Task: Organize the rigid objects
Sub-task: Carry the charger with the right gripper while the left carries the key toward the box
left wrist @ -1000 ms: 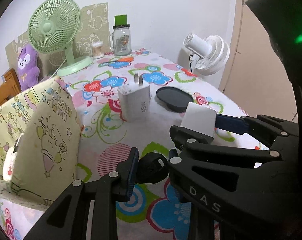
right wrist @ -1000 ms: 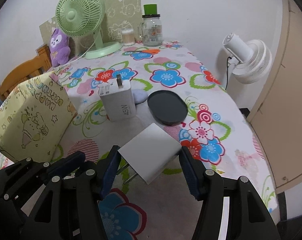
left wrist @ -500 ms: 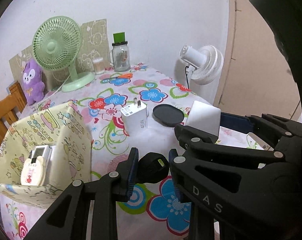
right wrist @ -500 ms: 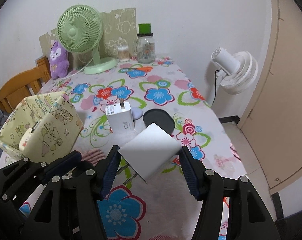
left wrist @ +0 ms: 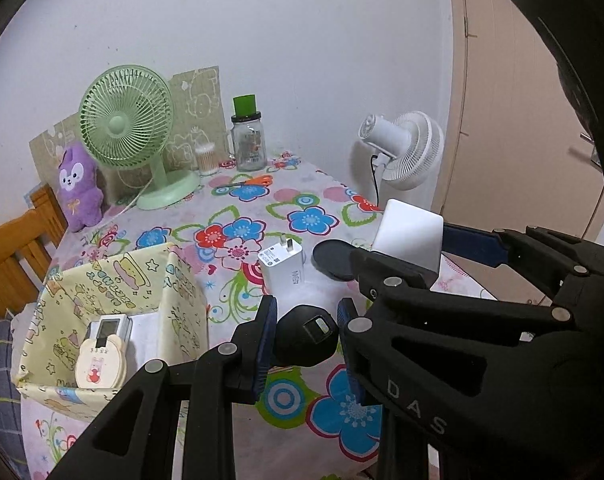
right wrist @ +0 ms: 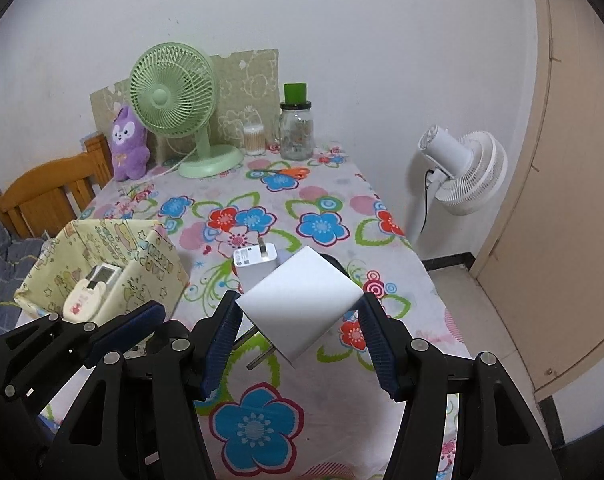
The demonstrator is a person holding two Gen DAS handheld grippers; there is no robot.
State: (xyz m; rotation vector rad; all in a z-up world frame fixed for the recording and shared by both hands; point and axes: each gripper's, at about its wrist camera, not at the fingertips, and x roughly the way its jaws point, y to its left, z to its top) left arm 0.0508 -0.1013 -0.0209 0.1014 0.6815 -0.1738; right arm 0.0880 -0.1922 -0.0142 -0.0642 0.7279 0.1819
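Observation:
My left gripper (left wrist: 307,340) is shut on a small black plug adapter (left wrist: 306,338), held in the air above the flowered tablecloth (left wrist: 246,224). My right gripper (right wrist: 300,322) is shut on a white charger block (right wrist: 300,304) with metal prongs pointing down-left; the same white charger block (left wrist: 408,236) shows in the left wrist view, above the right gripper's black frame. A second white charger (left wrist: 283,270) stands upright on the table beside a black oval dish (left wrist: 332,258). To the left sits a yellow patterned box (left wrist: 114,312) with a small cream timer (left wrist: 100,364) inside.
A green desk fan (right wrist: 174,100), purple plush toy (right wrist: 128,146), cotton swab pot (right wrist: 254,140), glass jar with green lid (right wrist: 296,128) and orange scissors (right wrist: 286,172) line the table's far side. A wooden chair (right wrist: 42,200) stands left, a white floor fan (right wrist: 462,172) and door right.
Both grippers have risen with their loads, so the table looks smaller and farther below. The box's open top and the timer inside have come into view.

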